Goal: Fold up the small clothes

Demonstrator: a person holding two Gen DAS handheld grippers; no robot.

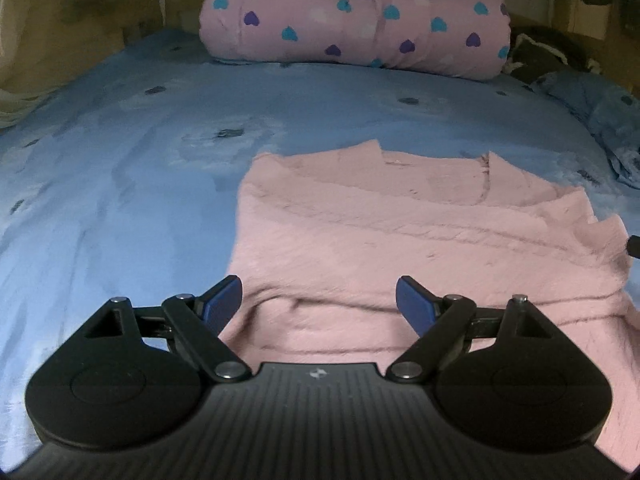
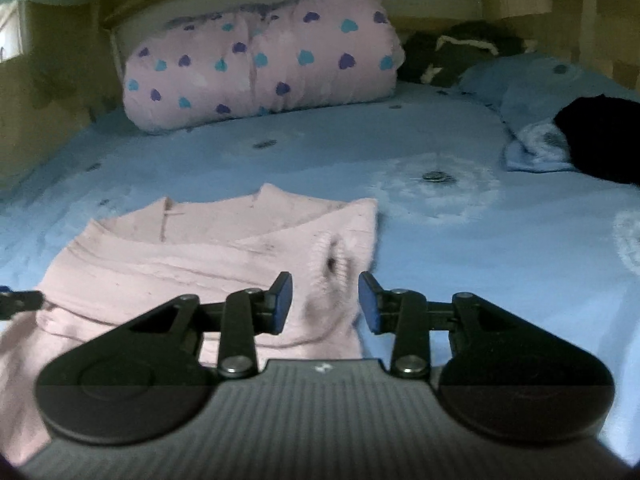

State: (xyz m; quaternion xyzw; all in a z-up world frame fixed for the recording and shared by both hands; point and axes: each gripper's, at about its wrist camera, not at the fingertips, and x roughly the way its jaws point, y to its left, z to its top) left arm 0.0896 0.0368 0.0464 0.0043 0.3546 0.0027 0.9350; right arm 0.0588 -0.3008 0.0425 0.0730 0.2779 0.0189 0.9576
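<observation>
Bed (image 1: 120, 160) with blue sheet, dark motifs scattered over it. Pink top (image 1: 400, 240) lies flat on the sheet, partly folded: layered edges and a stepped fold line run across its upper half, a notch at the far edge.

Left tool (image 1: 319, 300): jaws wide apart, blue pads clear of the cloth, nothing between them. It hangs over the near hem of the top, where the fabric bunches into a low ridge.

Right tool (image 2: 325, 302): jaws part open, narrower than the left. A puckered fold of the top (image 2: 224, 248) sits in the gap, at the garment's right edge; pads appear not to press it, though blur makes contact hard to rule out. Left pad over the cloth, right pad over bare sheet.

A dark tip at the right edge of the left view is probably the other tool; likewise a dark piece at the left edge of the right view.

At the head of the bed: rolled pink quilt (image 1: 352, 16) printed with purple and teal hearts. Right of it, a dark bundle (image 1: 544, 52) with pale trim. Blue pillow (image 2: 532, 92) on the right side, a black garment (image 2: 600, 144) lying against it, well apart from the top.
</observation>
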